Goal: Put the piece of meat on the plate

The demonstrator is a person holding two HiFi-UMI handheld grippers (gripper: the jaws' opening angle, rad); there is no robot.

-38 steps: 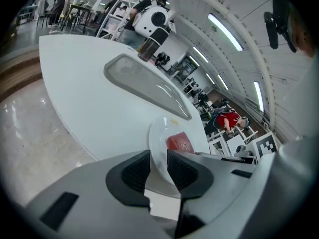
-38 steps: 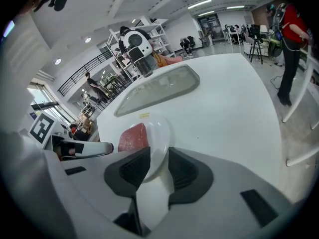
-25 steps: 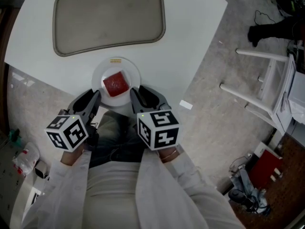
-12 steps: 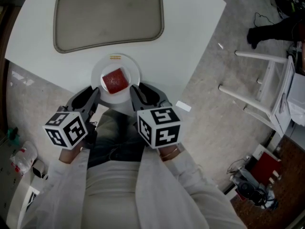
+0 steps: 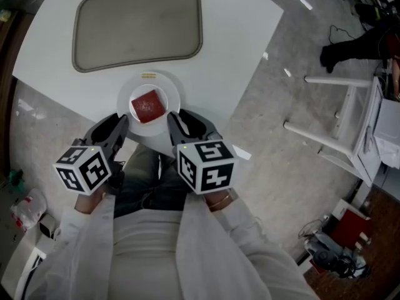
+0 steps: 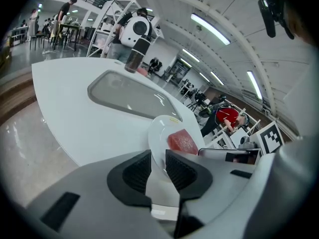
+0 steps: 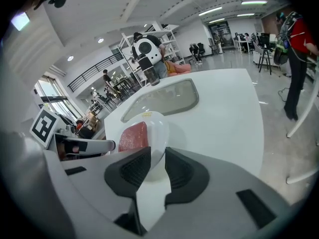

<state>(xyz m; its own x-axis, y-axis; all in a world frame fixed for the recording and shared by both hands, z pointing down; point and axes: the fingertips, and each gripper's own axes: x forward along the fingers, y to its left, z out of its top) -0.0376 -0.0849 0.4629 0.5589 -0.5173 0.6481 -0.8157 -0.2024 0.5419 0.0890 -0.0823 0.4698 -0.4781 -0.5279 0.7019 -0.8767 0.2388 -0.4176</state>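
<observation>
I see the meat [image 5: 147,105] on the plate [image 5: 169,93], which sits at the near edge of the table [image 5: 240,36]. The tray [image 5: 137,24] lies just beyond it. The left gripper [image 5: 116,126] is near-left of the plate and the right gripper [image 5: 180,124] near-right.

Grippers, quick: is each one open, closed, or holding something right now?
Left gripper: jaws slightly open, holding nothing.
Right gripper: jaws slightly open, holding nothing.
</observation>
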